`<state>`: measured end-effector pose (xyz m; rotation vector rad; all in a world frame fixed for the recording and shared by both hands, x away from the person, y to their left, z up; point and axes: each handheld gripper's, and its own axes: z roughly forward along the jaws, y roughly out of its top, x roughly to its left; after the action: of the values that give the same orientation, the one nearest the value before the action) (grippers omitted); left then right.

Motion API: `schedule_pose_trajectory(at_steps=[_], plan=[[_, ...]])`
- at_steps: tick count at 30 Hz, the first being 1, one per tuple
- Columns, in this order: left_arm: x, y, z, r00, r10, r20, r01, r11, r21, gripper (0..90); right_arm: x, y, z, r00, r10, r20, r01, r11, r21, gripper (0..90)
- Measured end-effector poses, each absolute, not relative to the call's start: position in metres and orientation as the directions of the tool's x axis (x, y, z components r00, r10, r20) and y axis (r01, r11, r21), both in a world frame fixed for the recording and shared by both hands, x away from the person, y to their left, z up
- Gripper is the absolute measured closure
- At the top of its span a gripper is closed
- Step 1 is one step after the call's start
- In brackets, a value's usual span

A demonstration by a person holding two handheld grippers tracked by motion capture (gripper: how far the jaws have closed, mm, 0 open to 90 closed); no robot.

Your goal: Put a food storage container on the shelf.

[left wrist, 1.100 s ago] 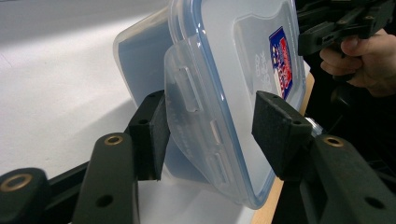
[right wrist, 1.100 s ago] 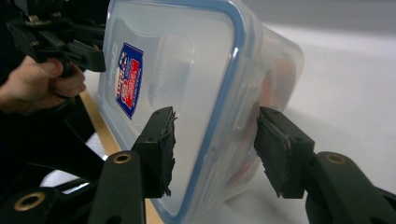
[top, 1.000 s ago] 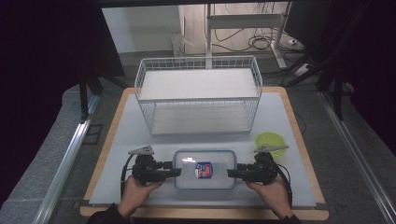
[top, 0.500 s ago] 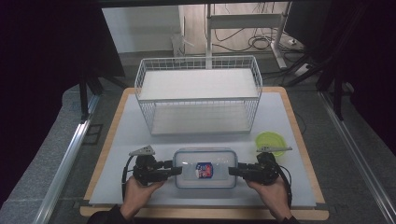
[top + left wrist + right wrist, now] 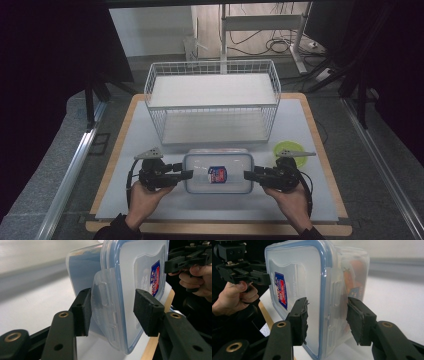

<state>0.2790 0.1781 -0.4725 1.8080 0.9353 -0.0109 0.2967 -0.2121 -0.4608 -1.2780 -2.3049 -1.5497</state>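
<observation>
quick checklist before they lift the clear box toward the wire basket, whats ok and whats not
1. Left gripper around one short end of the lidded container: ok.
2. Left pads pressing on it: cannot tell; one pad touches the latch, a gap shows beside the other.
3. Right gripper around the opposite end: ok; its jaws have just been closing around it.
4. Lid seated: ok.
5. Wire basket top shelf free: ok.
6. Green dish clear of the path: ok.
</observation>
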Motion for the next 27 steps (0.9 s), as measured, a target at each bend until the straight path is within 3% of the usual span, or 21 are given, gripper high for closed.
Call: schedule_pose_trajectory(at_steps=[16,27], plan=[[0.294,0.178,-0.427,0.699,0.62,-0.356,0.545,-0.14,0.827,49.1,0.319,-0.209,-0.422,-0.68,0.566,0.465,0.622,0.111,0.775,52.2],[0.309,0.183,-0.409,0.695,0.619,-0.365,0.539,-0.114,0.834,48.8,0.335,-0.203,-0.397,-0.69,0.575,0.439,0.6,0.116,0.792,52.2]])
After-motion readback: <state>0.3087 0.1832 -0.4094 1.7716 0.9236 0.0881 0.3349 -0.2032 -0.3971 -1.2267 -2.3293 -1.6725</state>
